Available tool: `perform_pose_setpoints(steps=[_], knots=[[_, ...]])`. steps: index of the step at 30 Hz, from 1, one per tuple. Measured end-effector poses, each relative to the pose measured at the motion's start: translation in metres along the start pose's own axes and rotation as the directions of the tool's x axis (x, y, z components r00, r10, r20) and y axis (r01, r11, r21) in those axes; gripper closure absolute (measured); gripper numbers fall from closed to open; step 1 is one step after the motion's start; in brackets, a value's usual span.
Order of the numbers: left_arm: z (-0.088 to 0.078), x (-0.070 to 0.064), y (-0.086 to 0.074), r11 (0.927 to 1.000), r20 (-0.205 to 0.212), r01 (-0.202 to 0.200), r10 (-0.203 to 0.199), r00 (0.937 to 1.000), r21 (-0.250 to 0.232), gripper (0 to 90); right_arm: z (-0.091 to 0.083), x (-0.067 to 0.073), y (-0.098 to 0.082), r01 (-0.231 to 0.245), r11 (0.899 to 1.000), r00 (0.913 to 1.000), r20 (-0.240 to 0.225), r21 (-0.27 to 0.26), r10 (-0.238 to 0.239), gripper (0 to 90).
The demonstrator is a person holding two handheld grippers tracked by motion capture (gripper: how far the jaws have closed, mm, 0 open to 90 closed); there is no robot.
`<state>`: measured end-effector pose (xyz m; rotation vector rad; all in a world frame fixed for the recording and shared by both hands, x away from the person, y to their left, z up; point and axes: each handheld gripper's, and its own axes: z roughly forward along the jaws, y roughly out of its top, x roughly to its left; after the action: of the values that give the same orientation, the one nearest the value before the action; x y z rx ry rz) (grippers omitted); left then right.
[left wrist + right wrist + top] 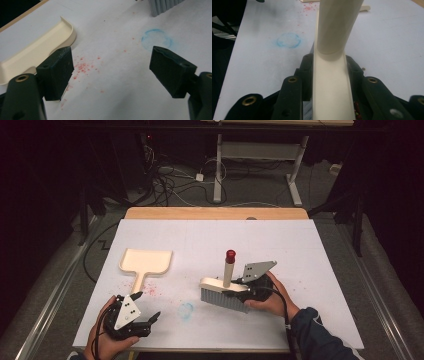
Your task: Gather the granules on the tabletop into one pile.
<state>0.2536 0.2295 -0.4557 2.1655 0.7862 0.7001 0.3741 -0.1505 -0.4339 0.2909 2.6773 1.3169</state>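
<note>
Right claw point(240, 292) clamps the brush point(225, 294), bristles on the worktop point(300, 270) right of the red crumbs point(152, 291) — sweep low towards the dustpan point(146, 262); left claw point(145, 312) gapes wide, empty — steady the pan

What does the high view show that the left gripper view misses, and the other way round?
High view alone: the right gripper shut on the brush, whose cream handle with a red cap stands up, plus the whole dustpan and the person's hands. Left gripper view alone: close up, the left gripper with jaws wide open and nothing between them, over the fine spread of red crumbs. Both share: the dustpan, the red crumbs, the blue ring mark on the white table, and the brush's grey bristles.
</note>
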Motion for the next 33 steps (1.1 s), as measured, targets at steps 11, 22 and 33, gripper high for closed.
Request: perform_pose_setpoints(steps=[11,22,33], knots=[[0.0,-0.001,0.0,1.0,0.0,-0.005,0.005,1.0,0.001,18.7,0.0,-0.008,0.004,0.028,1.0,0.9993,0.024,0.001,-0.028,67.2],[-0.002,0.0,0.0,0.9998,-0.006,-0.02,0.02,0.9998,0.0,18.7,-0.017,0.0,0.011,0.039,0.999,0.9951,0.092,-0.027,-0.036,67.3],[-0.004,0.001,0.0,0.9998,-0.014,-0.014,0.014,0.9998,-0.012,18.6,-0.048,-0.006,0.009,-0.018,0.996,0.968,0.248,-0.089,0.039,67.3]])
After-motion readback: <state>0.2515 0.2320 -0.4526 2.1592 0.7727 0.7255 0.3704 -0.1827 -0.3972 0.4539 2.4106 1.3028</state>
